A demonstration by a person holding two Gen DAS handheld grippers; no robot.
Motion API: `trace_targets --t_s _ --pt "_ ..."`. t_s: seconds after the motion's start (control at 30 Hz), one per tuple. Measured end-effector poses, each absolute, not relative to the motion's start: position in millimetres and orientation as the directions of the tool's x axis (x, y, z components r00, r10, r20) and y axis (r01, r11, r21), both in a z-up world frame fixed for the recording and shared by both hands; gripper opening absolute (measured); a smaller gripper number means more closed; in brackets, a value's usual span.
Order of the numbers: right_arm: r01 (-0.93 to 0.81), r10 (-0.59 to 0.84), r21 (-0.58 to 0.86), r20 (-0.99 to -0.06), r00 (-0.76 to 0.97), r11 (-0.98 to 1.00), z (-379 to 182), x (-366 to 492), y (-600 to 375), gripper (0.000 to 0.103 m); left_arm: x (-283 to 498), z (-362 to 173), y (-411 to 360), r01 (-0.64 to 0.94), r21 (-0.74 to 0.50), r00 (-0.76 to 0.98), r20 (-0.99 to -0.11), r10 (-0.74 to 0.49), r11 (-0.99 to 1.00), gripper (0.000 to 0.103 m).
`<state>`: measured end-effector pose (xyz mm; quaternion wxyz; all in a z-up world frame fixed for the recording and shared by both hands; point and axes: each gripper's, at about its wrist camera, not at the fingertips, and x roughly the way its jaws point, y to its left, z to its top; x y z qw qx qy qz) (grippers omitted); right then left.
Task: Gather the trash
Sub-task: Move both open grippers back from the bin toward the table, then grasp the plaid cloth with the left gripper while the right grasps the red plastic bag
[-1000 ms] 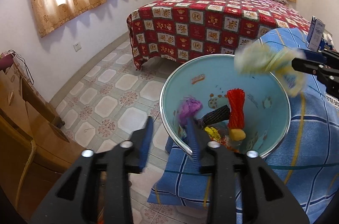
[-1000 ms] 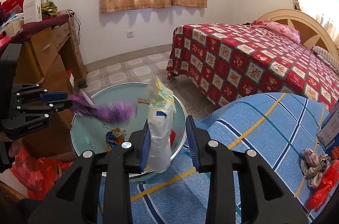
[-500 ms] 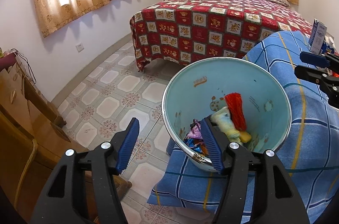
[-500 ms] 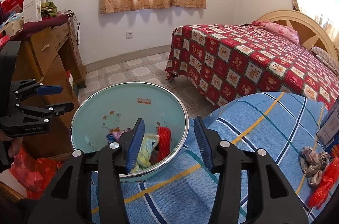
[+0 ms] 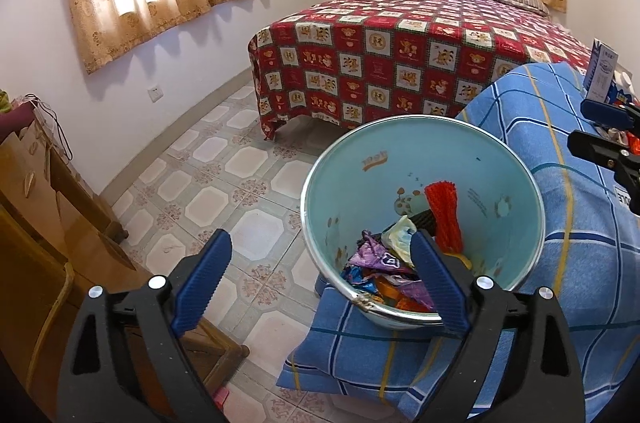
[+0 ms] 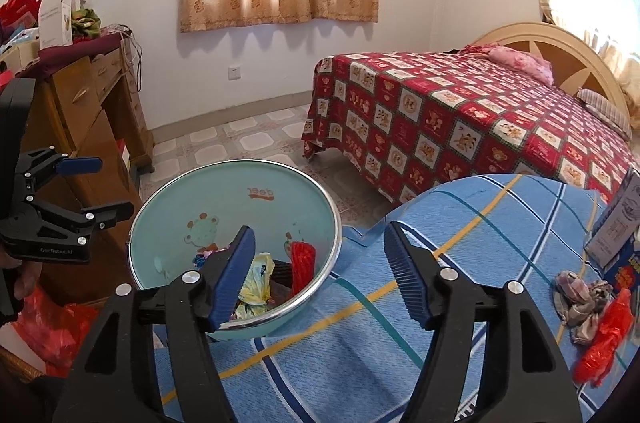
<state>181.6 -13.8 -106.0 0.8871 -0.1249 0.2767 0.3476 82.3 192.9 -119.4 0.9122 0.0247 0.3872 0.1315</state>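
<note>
A light blue basin [image 5: 432, 151] [image 6: 224, 199] sits on the edge of a blue checked cloth [image 6: 460, 223]. It holds a red mesh piece [image 5: 442, 215] [image 6: 301, 261], a pale yellow bag [image 6: 256, 277], a purple wrapper [image 5: 376, 257] and other wrappers. My left gripper [image 5: 320, 281] is open and empty at the basin's near rim. My right gripper [image 6: 320, 279] is open and empty over the basin's right rim. A crumpled rag [image 6: 580, 299] and a red plastic scrap [image 6: 604, 335] lie on the cloth at the right.
A bed with a red patterned cover [image 6: 460, 111] stands behind. A wooden dresser [image 6: 80, 111] is at the left, with a red bag [image 6: 52, 327] below it. A blue and white carton [image 6: 620, 223] stands on the cloth. The floor is tiled [image 5: 224, 183].
Both grippers let go of their trash, the purple wrapper and the pale yellow bag, which dropped into the basin. Both sets of jaws opened wide and pulled back a little.
</note>
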Motion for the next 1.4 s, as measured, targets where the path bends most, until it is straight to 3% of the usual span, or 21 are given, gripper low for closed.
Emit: trace_targets --t_s 0.4,0.73,1.0,1.03,1.1,1.17,1.23,1.4 --pt "-0.507 0.39 -0.043 -0.584 0.712 0.861 -103.1 170.2 -116.7 0.072 101.5 -133.2 124.8 -0.049 0.137 0.683 -0.718 0.134 0.989 0.089" --pt "-0.132 0.086 -0.032 -0.606 0.791 0.991 -103.4 201.5 -227.8 0.072 141.5 -119.6 68.6 0.004 0.153 0.747 -0.657 0.099 0.988 0.091" --pt "-0.156 0.149 0.058 -0.719 0.679 0.986 -133.9 234.2 -248.1 0.068 172.1 -112.6 53.7 -0.007 0.13 0.755 -0.649 0.09 0.991 0.095" --pt "-0.16 0.163 0.074 -0.73 0.664 0.984 -138.2 236.4 -249.8 0.066 172.3 -112.0 52.7 -0.002 0.127 0.754 -0.651 0.085 0.992 0.095" --pt "-0.168 0.184 0.098 -0.745 0.641 0.981 -140.1 242.9 -250.3 0.036 172.8 -110.2 46.6 0.015 0.131 0.754 -0.652 0.075 0.991 0.095" --pt "-0.18 0.214 0.127 -0.743 0.634 0.975 -140.8 240.0 -253.3 0.021 173.8 -107.0 39.5 0.036 0.134 0.757 -0.651 0.061 0.99 0.095" --pt "-0.193 0.226 0.13 -0.726 0.649 0.973 -137.0 231.8 -257.6 0.016 175.9 -103.6 32.1 0.055 0.125 0.757 -0.652 0.04 0.991 0.095" --pt "-0.164 0.216 0.14 -0.677 0.704 0.976 -121.7 206.4 -285.8 0.015 188.2 -91.9 -3.9 0.124 0.12 0.766 -0.642 -0.018 0.985 0.095"
